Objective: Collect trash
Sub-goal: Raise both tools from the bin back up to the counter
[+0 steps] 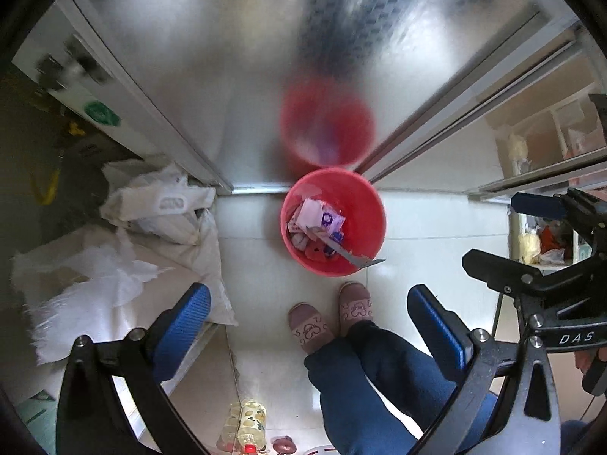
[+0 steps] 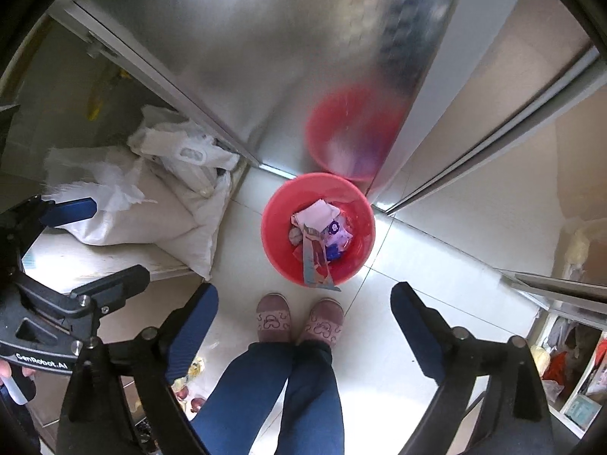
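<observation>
A red bin (image 1: 370,204) stands on the white tiled floor against a steel panel, also in the right wrist view (image 2: 277,208). It holds several wrappers (image 1: 318,223) and a long flat wrapper (image 2: 315,261) leaning over its near rim. My left gripper (image 1: 309,322) is open and empty, high above the floor. My right gripper (image 2: 303,314) is open and empty, also above the bin. Each gripper shows at the edge of the other's view.
The person's slippered feet (image 1: 330,318) and blue trousers stand just before the bin. White sacks and plastic bags (image 1: 163,208) lie left. A bottle (image 1: 246,428) stands on the floor near left. Shelves with clutter (image 2: 569,371) are right. The steel panel (image 1: 265,57) reflects the bin.
</observation>
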`<state>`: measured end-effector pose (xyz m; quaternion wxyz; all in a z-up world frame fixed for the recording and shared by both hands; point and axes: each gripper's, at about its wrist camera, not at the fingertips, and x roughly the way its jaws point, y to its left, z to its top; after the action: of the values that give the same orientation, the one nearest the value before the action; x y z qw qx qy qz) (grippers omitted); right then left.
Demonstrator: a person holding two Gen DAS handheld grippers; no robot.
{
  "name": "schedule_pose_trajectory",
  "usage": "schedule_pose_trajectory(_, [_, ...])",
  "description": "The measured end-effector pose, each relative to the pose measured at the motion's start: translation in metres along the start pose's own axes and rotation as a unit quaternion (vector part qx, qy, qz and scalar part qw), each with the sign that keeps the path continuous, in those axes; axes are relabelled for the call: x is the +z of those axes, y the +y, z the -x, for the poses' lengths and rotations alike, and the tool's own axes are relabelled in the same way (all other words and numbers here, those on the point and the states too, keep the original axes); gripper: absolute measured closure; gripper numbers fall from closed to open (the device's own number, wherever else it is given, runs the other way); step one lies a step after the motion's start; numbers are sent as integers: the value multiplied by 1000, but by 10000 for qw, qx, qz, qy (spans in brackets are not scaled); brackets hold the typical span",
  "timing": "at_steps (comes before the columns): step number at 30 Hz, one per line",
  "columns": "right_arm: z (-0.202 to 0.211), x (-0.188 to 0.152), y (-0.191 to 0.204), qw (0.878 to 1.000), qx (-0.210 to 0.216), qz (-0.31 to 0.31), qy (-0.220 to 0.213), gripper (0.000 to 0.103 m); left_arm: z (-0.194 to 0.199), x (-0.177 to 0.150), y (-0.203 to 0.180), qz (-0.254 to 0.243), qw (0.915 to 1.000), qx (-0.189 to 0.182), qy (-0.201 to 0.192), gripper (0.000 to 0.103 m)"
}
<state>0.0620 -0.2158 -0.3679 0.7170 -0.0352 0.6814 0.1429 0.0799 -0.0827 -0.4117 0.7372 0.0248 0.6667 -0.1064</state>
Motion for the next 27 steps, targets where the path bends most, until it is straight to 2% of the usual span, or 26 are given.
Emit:
schedule_pose_trajectory(5, [49,-6,4,9997,44,61,-228,1,55,-1,-8,83,9995,66,-293,0])
schedule_pose_trajectory(9, [88,-11,11,9992,107,127,-351,1,103,-2,-15,110,9984,104,-548,0])
schedule_pose_trajectory(16, [158,-8,25,9956,230,252,-873,1,186,-6,-18,322,9940,242,-1014,0])
schedule_pose_trajectory(20, [191,4,33,9903,435,342,-1271,1,229,-3,-13,412,9892,367,-1354,0])
schedule_pose_trajectory(27, [229,50,45,9825,339,652,-1710,1,277,22,7,491,9807,612,-1791,0])
